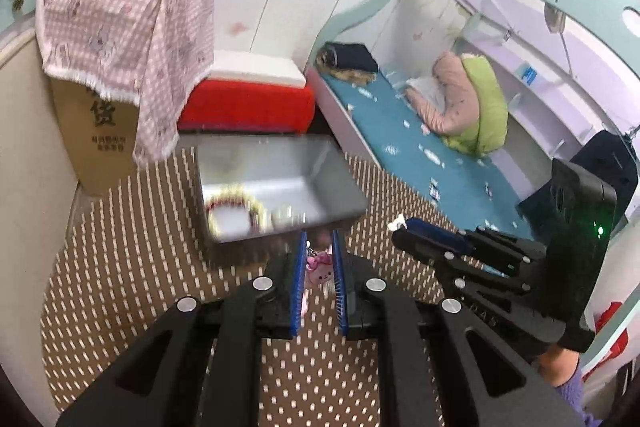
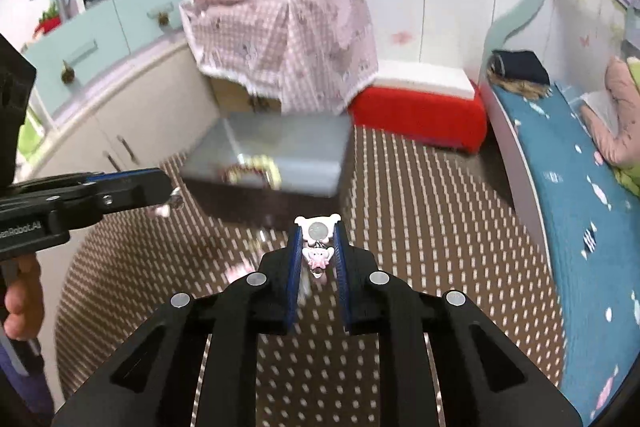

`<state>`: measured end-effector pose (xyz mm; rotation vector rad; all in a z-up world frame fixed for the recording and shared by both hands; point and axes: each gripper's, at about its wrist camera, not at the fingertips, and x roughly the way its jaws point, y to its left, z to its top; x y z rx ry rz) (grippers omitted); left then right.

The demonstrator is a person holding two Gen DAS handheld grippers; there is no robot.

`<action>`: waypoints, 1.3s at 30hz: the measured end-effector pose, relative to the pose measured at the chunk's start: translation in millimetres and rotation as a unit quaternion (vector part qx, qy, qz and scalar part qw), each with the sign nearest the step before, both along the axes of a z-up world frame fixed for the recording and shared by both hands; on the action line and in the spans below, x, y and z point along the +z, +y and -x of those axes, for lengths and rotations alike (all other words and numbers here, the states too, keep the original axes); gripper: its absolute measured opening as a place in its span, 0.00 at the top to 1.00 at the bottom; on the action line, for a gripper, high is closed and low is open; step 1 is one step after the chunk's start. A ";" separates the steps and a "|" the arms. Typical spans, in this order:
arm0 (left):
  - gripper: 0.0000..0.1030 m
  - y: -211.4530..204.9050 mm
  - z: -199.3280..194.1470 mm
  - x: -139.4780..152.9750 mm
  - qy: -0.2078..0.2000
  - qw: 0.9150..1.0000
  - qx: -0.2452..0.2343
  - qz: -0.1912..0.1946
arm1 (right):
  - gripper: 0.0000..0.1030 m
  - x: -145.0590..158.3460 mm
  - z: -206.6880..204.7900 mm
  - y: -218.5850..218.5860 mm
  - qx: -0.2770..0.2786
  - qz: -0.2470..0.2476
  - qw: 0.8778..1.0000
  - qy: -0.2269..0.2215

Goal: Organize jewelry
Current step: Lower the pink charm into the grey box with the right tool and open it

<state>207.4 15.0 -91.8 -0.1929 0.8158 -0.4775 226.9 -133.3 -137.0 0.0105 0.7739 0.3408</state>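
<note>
A grey open box stands on the dotted brown tabletop; inside lie a beaded bracelet and a small silvery piece. My left gripper is shut on a pink charm trinket, just in front of the box. My right gripper is shut on a white-and-pink bear charm, held above the table short of the box. The right gripper also shows in the left wrist view, to the right. The left gripper shows at the left of the right wrist view.
A cardboard box draped with pink checked cloth stands behind the grey box. A red-and-white padded box sits at the back. A bunk bed with blue mattress lies to the right. Small loose pieces lie on the table.
</note>
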 end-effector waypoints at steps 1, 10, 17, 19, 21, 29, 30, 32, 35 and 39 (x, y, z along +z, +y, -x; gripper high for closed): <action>0.89 -0.6 -7.0 7.1 -0.006 1.000 0.003 -0.005 | 0.84 7.5 -5.5 2.2 0.000 -0.006 1.000 -0.006; 0.89 1.6 -64.1 3.9 0.034 0.999 0.033 -0.019 | 0.84 15.5 -53.1 26.7 0.007 -0.025 1.000 0.007; 0.89 3.2 -80.1 -28.0 0.072 0.996 0.041 -0.031 | 0.84 -9.0 -71.8 37.3 0.006 -0.021 0.999 0.035; 0.89 3.4 -81.8 -33.6 0.077 0.995 0.046 -0.035 | 0.84 -15.0 -74.4 36.8 0.004 -0.020 0.999 0.041; 0.88 3.8 -82.2 -37.6 0.083 0.995 0.047 -0.035 | 0.84 -20.5 -76.9 36.6 0.002 -0.021 0.999 0.046; 0.70 5.4 -78.2 -41.5 0.082 0.995 0.056 -0.034 | 0.84 -31.4 -78.3 33.3 -0.002 -0.026 0.998 0.056; 0.67 4.6 -76.9 -40.1 0.079 0.995 0.055 -0.036 | 0.84 -31.7 -78.4 33.5 -0.002 -0.026 0.998 0.057; 0.65 2.3 -72.6 -37.0 0.070 0.995 0.059 -0.047 | 0.84 -31.5 -79.0 33.5 -0.003 -0.027 0.998 0.059; 0.64 0.2 -68.0 -33.4 0.067 0.995 0.054 -0.045 | 0.84 -30.4 -76.7 31.7 -0.005 -0.028 0.998 0.057; 0.64 -0.3 -58.5 -26.2 0.057 0.996 0.050 -0.040 | 0.82 -25.2 -71.9 31.9 -0.006 -0.027 0.998 0.047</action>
